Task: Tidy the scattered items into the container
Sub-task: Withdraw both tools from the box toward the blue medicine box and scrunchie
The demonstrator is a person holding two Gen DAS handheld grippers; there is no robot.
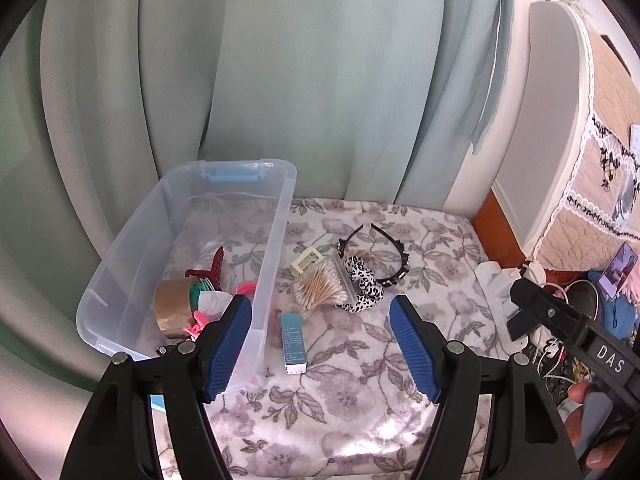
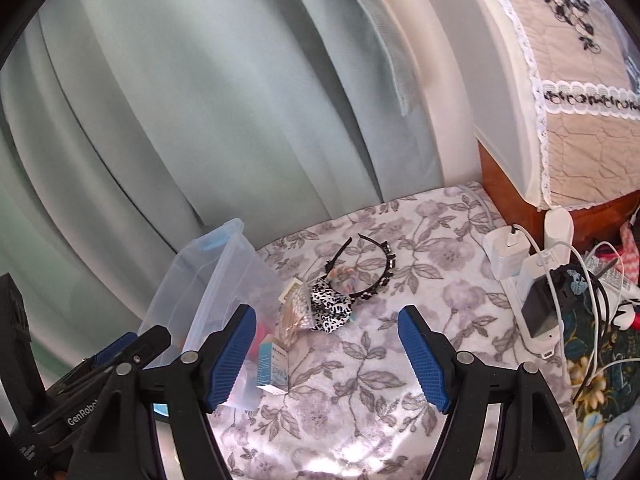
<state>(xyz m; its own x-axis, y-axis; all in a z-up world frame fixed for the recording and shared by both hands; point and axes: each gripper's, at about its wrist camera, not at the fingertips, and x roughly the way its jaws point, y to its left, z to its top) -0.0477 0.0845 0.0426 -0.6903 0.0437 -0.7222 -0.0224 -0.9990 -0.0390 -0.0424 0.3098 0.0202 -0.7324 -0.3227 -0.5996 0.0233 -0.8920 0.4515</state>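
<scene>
A clear plastic bin [image 1: 120, 240] with a blue latch stands at the left on a floral blanket [image 1: 360, 380]. It holds a brown tape roll [image 1: 172, 308], a red hair claw [image 1: 214, 270] and small teal and pink pieces. Right of the bin lie a small blue box [image 1: 293, 342], a pack of cotton swabs [image 1: 320, 284], a cream clip [image 1: 307, 263], a leopard scrunchie [image 1: 364, 284] and a black headband [image 1: 403, 258]. My left gripper [image 1: 322, 344] hovers open over the blue box. My right gripper [image 2: 326, 356] is open too, above bare blanket right of the blue box [image 2: 274, 368], short of the scrunchie [image 2: 332, 304].
Pale green curtains hang close behind the bin [image 2: 216, 272]. At the right edge of the blanket lie white chargers [image 2: 504, 248], a power strip and tangled cables. Behind them is wooden furniture [image 2: 512, 184] under a quilted cover.
</scene>
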